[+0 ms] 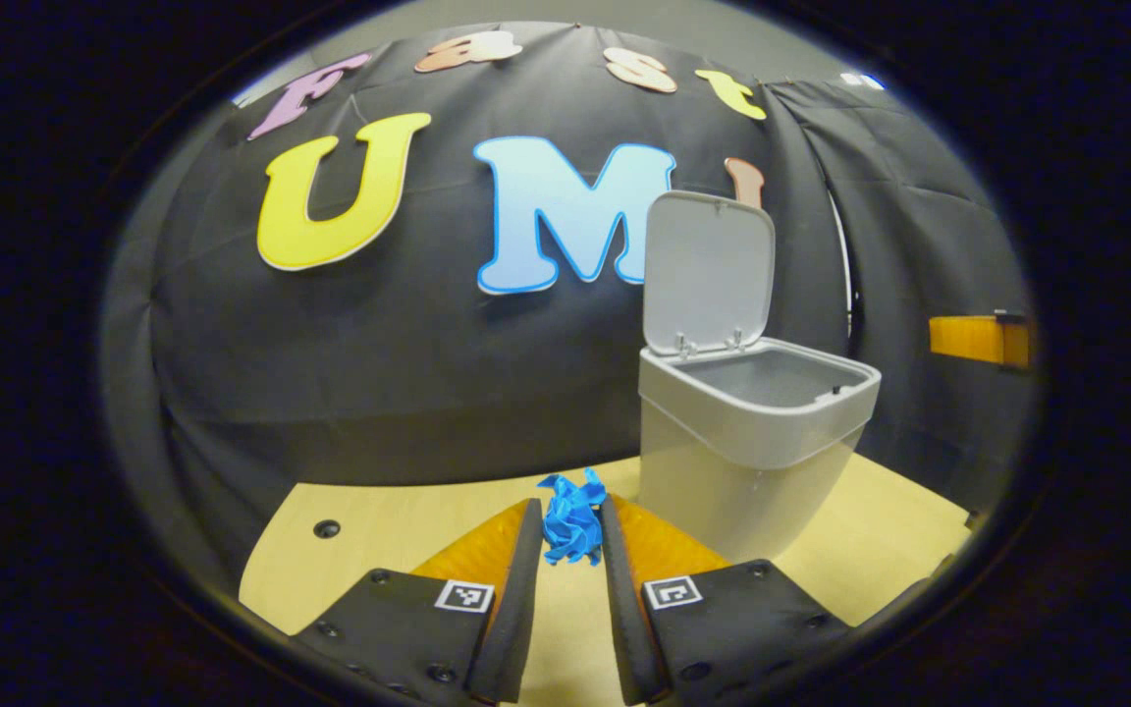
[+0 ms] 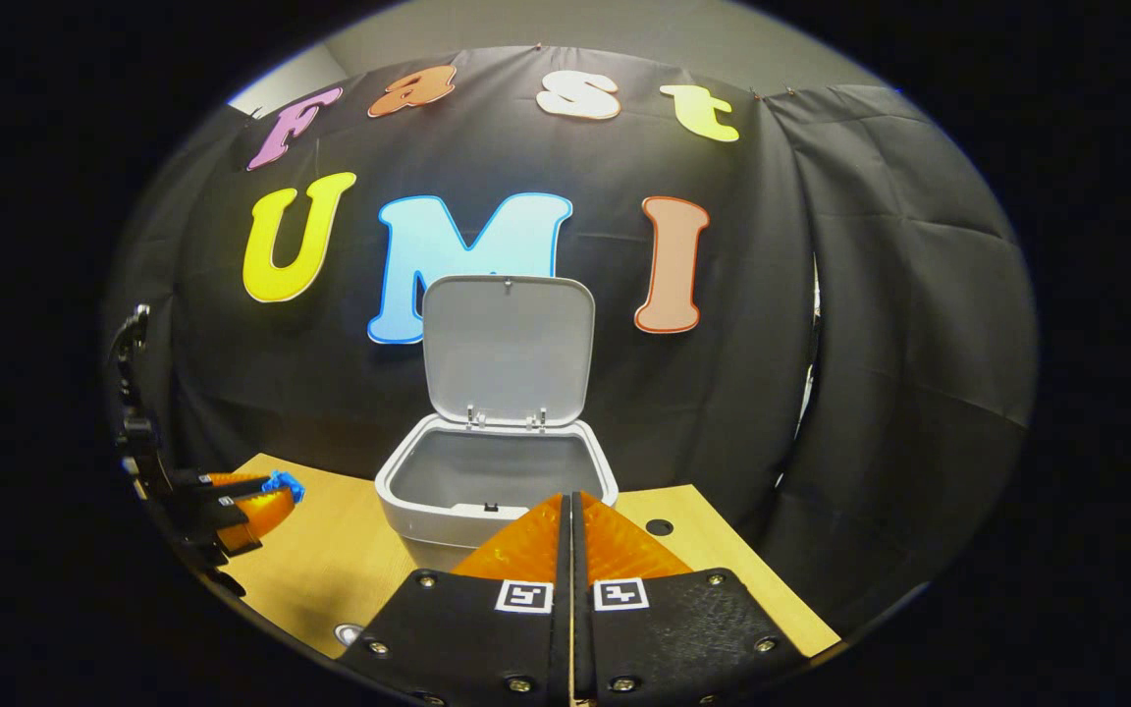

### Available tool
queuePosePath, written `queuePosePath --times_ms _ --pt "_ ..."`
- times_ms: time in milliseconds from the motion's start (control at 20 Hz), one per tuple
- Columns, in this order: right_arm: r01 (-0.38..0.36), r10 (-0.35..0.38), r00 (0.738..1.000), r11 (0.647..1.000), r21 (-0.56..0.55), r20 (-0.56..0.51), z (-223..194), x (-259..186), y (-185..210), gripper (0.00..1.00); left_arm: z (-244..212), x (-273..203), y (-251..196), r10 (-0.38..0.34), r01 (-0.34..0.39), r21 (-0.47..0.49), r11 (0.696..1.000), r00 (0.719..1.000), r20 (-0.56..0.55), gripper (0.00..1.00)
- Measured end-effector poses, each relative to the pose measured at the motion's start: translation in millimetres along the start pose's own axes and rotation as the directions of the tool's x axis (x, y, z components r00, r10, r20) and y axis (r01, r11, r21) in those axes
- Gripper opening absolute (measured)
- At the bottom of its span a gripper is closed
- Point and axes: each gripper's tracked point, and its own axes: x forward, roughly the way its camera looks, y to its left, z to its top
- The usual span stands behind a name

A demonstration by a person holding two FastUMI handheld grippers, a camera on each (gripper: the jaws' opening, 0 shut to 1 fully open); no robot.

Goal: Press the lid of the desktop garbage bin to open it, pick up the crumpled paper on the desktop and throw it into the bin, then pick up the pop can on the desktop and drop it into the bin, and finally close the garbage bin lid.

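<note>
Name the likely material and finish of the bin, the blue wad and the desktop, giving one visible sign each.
Bin: probably matte plastic, smooth moulded walls and hinged lid. Blue wad, gripped by the left tongs: crumpled paper, sharp creases. Desktop: pale wood-look, possibly laminate.

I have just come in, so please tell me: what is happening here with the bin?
The bin stands on the table with its lid already up. The left gripper holds the crumpled blue paper between its jaws, beside the bin and not yet above it. The right gripper waits in front of the bin, jaws closed on nothing.
</note>
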Motion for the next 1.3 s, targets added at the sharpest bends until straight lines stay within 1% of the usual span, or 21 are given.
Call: queuePosePath --times_ms 50,100,200,450,500,650,700,750,800,1100,1200,1300 --pt "0.006 -0.006 1.0 1.0 0.002 -0.001 -1.3 -0.8 -2.3 0.01 11.0 4.0 -5.2 -0.011 0.011 0.004 1.0 1.0 0.018 0.44" --pt "0.014 -0.014 1.0 1.0 0.007 -0.002 -2.4 -2.1 -5.9 0.01 21.2 7.7 -10.5 -0.022 0.022 0.005 1.0 0.999 0.038 0.41" --pt "0.029 -0.029 1.0 0.999 0.018 -0.006 -5.0 -4.8 -12.9 0.01 43.6 17.5 -25.1 -0.05 0.05 0.009 0.999 0.996 0.072 0.44" --pt "0.078 -0.078 0.997 0.996 0.037 -0.018 -12.7 -13.6 -31.6 0.01 87.1 38.8 -68.1 -0.135 0.13 0.046 0.99 0.982 0.133 0.43" --pt "0.089 -0.088 0.996 0.995 0.041 -0.02 -13.3 -14.9 -35.9 0.01 101.7 43.0 -78.8 -0.156 0.149 0.054 0.987 0.978 0.142 0.43" --pt "0.126 -0.125 0.992 0.99 0.055 -0.027 -17.2 -20.9 -50.4 0.01 115.5 55.5 -106.9 -0.21 0.2 0.08 0.977 0.965 0.156 0.43" --pt "0.138 -0.136 0.99 0.989 0.059 -0.03 -18.6 -22.8 -54.9 0.01 116.8 58.5 -116.0 -0.228 0.216 0.085 0.973 0.961 0.157 0.39" --pt "0.148 -0.147 0.989 0.987 0.062 -0.033 -20.3 -24.7 -58.6 0.01 117.2 60.4 -123.8 -0.24 0.228 0.089 0.969 0.958 0.156 0.39" --pt "0.158 -0.156 0.987 0.985 0.063 -0.036 -21.8 -26.9 -62.4 0.01 118.2 61.6 -129.0 -0.248 0.236 0.091 0.968 0.956 0.158 0.43" --pt "0.192 -0.188 0.98 0.979 0.073 -0.064 -32.7 -36.0 -72.8 0.01 116.8 68.1 -142.0 -0.269 0.259 0.085 0.962 0.951 0.152 0.8" --pt "0.19 -0.184 0.98 0.979 0.081 -0.071 -35.3 -35.3 -70.3 0.01 115.9 67.9 -141.2 -0.267 0.257 0.082 0.963 0.952 0.148 0.96" --pt "0.181 -0.175 0.982 0.98 0.085 -0.073 -36.8 -34.2 -64.1 0.01 115.9 66.0 -136.6 -0.262 0.254 0.075 0.964 0.954 0.148 0.96"
